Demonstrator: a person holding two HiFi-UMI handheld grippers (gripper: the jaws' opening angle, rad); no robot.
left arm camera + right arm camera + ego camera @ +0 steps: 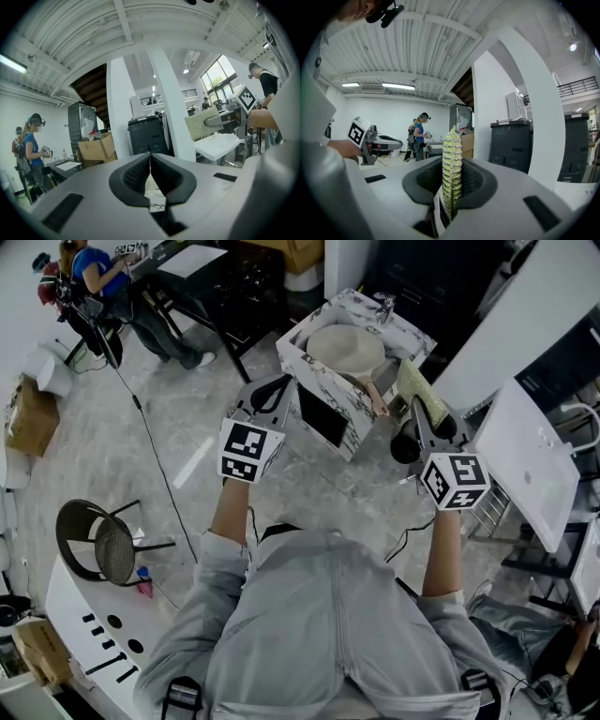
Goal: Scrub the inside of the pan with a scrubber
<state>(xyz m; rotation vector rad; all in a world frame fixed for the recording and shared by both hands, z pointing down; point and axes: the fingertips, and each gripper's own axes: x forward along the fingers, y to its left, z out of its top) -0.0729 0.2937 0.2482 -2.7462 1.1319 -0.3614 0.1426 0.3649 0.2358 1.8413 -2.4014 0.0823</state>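
Standing on a pale stone floor, a person holds both grippers out toward a marbled sink box (415, 338) at the far middle of the head view. The pan (345, 348), pale and round, sits inside the box with its handle running toward the near right.

The right gripper (452, 187) is clamped on the scrubber (452, 159), a yellow-green ribbed pad. The pad stands on edge between the two dark jaw pads and sticks out well past their tips. In the head view the scrubber lies over the near right corner of the box, just right of the pan's handle and clear of the pan's bowl. How high it hangs above the box cannot be told.

The left gripper (150, 161) has its jaws pressed together tip to tip with nothing between them. In the head view its tip is at the near left edge of the box, to the left of the pan and apart from it.

Each gripper shows in the other's view, off to the side, with its marker cube (247, 98) in plain sight.

Beyond the jaws stand a white column (171, 108) and a black bin (147, 136). At the far left another person (98, 273) in a blue top stands by a dark table. A round chair (98, 542) sits at the near left, and a cardboard box (30, 413) lies further out on that side.
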